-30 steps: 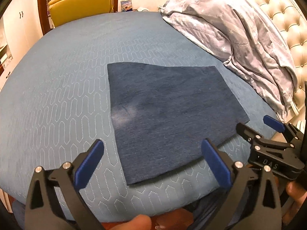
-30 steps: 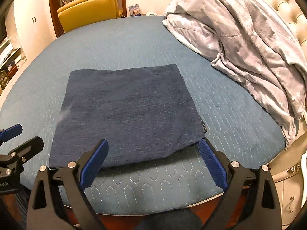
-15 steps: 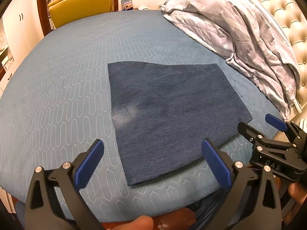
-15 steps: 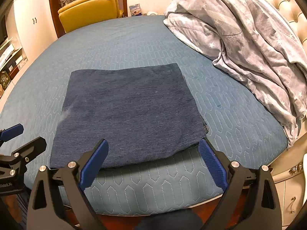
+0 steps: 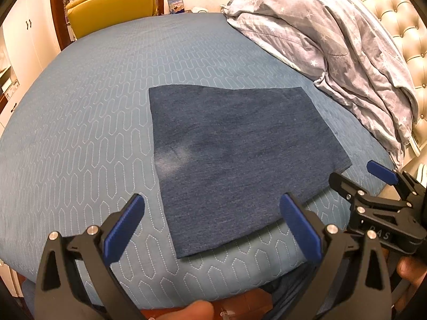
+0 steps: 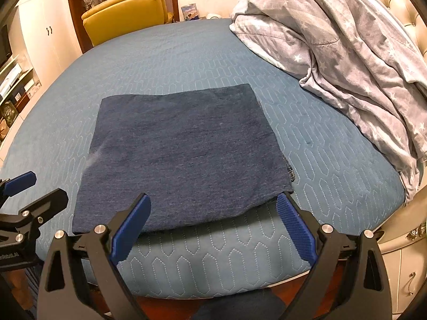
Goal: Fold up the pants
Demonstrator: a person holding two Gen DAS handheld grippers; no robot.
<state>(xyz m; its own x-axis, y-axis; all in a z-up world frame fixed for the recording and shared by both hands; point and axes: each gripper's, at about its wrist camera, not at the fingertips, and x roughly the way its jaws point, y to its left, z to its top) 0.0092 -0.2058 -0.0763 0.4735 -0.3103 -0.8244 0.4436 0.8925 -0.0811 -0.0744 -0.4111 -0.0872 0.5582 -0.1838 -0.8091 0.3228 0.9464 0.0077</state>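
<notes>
Both claws are hanging off the near edge of the bed with nothing in them. Left gripper (image 5: 210, 229) has its blue pads spread wide, and the right gripper (image 6: 213, 229) is just as wide, fingers apart with only quilted cover showing between them.

The pants (image 6: 181, 154) are dead ahead of both, lying flat on the blue bedspread (image 5: 80, 133) as a squarish dark denim packet. To me that looks folded down already, maybe one more fold to go, maybe done; I can't tell how many layers are stacked from here.

The bit that matters: the packet's near edge runs side to side across my view, and it sits right at my right claw's fingertips. The right-hand near corner looks about touching the tip of that claw's right finger in the right wrist view. From the left claw, the cloth sits ahead and a bit to the right, with its near corner poking down between the pads but clearly beyond them. So the right hand is nearer. If another fold is coming, I'd guess near edge goes away from me, each claw taking a corner.

No containers anywhere. Only other stuff is a rumpled grey star-print duvet (image 6: 347, 53) well off to the right and a yellow chair (image 5: 112, 2) way beyond the bed.
</notes>
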